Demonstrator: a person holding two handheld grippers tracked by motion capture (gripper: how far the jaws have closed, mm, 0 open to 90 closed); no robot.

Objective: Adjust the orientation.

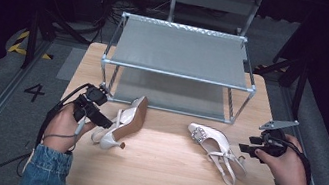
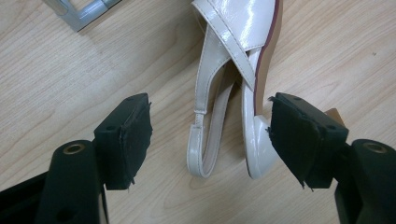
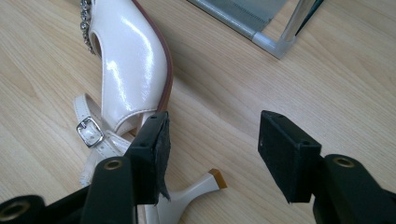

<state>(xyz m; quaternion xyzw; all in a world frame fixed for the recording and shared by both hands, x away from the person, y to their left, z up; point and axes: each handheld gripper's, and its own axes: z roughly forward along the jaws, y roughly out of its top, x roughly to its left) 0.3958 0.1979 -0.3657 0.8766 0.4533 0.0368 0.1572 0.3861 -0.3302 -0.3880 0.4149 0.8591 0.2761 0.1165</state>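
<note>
Two white heeled shoes lie on the bench before the shoe rack (image 1: 181,55), and I judge this the reach-in: my left gripper (image 2: 210,140), jaws apart, straddles the heel strap of the left shoe (image 1: 122,121) near the bench's left edge. My right gripper (image 3: 212,154), jaws apart and empty, sits beside the right shoe (image 1: 216,147); next, close squarely on each heel.

**Two white heels on table, gripper beside each**

Wooden table (image 1: 159,173) carries a grey two-tier rack (image 1: 179,67) along its far edge. Left shoe (image 1: 124,122) lies on its side near the rack's front left corner, left gripper (image 1: 98,114) at its heel. Right shoe (image 1: 216,149) sits toward the right edge, right gripper (image 1: 249,150) just beside its straps.
</note>
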